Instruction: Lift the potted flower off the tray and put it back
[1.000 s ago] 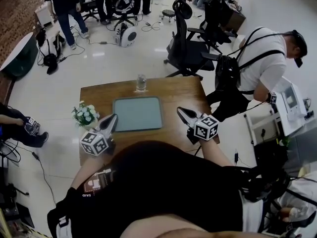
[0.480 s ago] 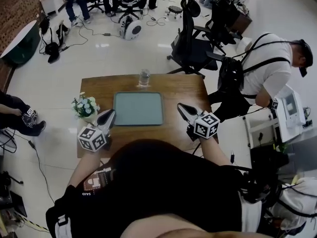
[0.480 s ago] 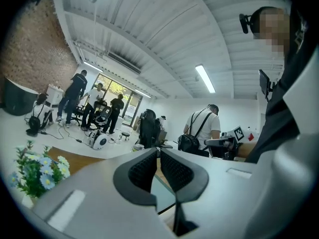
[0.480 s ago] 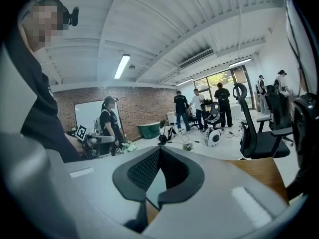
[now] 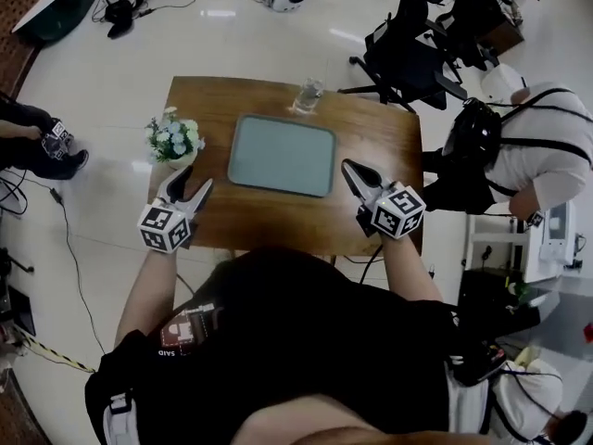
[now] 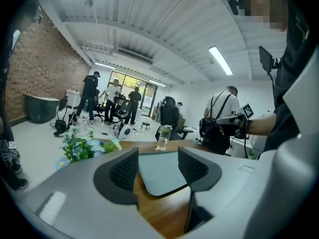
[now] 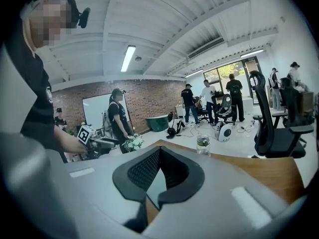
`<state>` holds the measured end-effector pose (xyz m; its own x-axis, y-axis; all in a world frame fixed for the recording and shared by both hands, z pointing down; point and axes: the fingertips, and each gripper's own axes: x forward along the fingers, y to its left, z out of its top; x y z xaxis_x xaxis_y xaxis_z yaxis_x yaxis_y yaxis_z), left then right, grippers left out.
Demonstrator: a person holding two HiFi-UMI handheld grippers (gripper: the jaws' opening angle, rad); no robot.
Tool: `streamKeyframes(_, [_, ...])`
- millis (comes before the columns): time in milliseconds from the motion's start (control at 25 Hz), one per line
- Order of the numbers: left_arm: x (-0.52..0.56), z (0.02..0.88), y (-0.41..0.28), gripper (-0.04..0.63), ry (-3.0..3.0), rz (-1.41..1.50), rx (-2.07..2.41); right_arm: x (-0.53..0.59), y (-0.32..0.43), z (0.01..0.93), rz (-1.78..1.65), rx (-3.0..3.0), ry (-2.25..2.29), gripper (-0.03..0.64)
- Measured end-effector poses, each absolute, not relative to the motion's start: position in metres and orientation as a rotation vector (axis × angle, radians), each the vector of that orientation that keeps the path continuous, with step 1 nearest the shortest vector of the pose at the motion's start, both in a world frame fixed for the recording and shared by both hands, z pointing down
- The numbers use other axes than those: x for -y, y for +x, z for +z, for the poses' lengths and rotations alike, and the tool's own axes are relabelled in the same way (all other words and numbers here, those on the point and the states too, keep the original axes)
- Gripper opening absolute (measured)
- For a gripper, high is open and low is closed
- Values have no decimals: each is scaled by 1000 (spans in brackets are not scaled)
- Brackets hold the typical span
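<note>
One potted flower is stood upright at the table edge, left of the one tray. The left gripper has just been opened partway, nothing held. The right gripper is kept closed, empty.

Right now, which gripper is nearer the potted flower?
Left. The left gripper, whose empty jaws have just been opening, is close by the potted flower; the right gripper is across the tray from it.
</note>
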<state>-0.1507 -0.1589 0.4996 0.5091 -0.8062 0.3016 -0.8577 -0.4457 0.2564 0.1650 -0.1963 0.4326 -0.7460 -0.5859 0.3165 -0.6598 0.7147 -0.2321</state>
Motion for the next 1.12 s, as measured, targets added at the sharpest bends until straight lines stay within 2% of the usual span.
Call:
streamKeyframes(320, [162, 581, -204, 332, 2281, 373, 1454, 210, 114, 485, 525, 2663, 872, 14])
streamKeyframes(640, [206, 667, -269, 588, 2104, 504, 1530, 215, 79, 544, 612, 2631, 827, 14])
streamKeyframes(1120, [268, 697, -276, 589, 2217, 553, 1464, 215, 53, 573, 636, 2618, 786, 14])
